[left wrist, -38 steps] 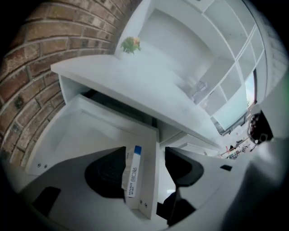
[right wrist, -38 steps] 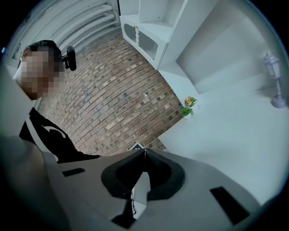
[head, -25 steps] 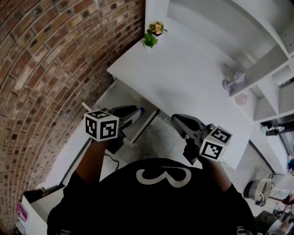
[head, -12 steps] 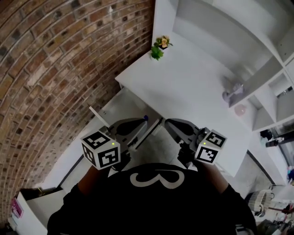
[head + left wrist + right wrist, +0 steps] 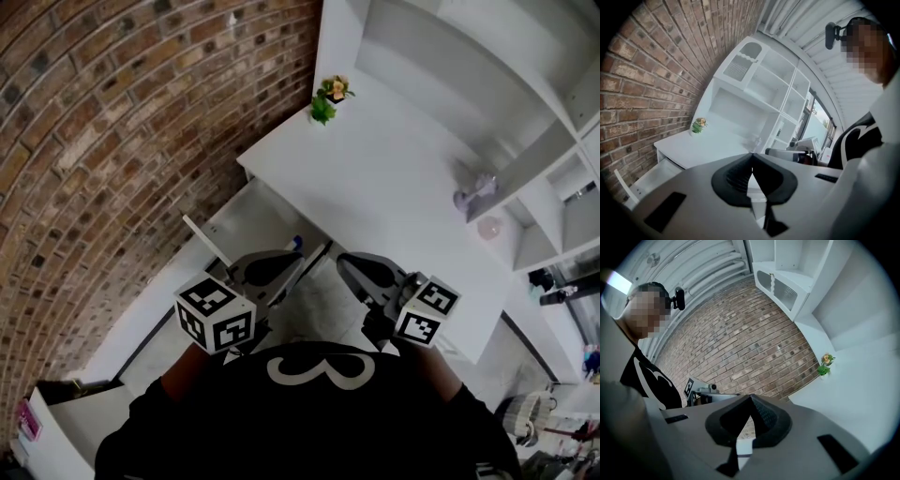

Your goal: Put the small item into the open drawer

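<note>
The white desk's drawer (image 5: 246, 217) stands pulled out at the left, beside the brick wall. A small blue item (image 5: 296, 242) shows at the drawer's near right corner. My left gripper (image 5: 292, 262) hangs just short of that corner, apart from the item, with its jaws shut on nothing. In the left gripper view its dark pads (image 5: 736, 176) meet at the tip, and the drawer (image 5: 651, 174) lies low at the left. My right gripper (image 5: 345, 262) is held beside it over the floor, also shut and empty; its pads (image 5: 764, 418) touch.
A small potted plant (image 5: 326, 98) stands at the desk's back left corner. A lilac object (image 5: 473, 192) and a pink round thing (image 5: 489, 227) sit near the shelving (image 5: 525, 141) on the right. The brick wall (image 5: 112, 141) borders the drawer's left side.
My left gripper has drawn back from the drawer toward my body, leaving the blue item behind. The right gripper has shifted slightly left. The head view has tilted a little.
</note>
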`<state>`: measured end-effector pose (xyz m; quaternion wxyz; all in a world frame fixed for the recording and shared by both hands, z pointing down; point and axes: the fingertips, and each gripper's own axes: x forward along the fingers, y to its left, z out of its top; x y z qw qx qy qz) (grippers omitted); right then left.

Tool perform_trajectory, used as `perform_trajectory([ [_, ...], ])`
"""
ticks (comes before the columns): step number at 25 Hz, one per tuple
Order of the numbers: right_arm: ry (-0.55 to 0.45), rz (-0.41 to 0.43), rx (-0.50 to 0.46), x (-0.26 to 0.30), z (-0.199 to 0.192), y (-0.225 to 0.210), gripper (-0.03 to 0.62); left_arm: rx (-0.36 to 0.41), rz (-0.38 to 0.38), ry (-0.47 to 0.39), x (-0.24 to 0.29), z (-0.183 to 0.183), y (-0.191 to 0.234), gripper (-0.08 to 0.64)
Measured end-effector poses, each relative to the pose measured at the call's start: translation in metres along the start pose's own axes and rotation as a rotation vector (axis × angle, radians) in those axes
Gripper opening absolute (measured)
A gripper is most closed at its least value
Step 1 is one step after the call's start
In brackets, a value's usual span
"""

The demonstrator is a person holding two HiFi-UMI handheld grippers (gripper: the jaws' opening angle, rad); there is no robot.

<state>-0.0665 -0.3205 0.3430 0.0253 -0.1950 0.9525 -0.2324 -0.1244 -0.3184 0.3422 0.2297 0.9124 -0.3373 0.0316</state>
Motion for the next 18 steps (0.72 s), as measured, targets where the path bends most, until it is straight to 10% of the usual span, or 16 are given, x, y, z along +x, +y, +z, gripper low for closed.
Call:
perform_trajectory([
  [18,-0.009,-0.047,0.008,-0.025,-0.013,-0.008,0.009,0.012,0.004,0.026,0.01,-0.014,-0.011,0.003],
])
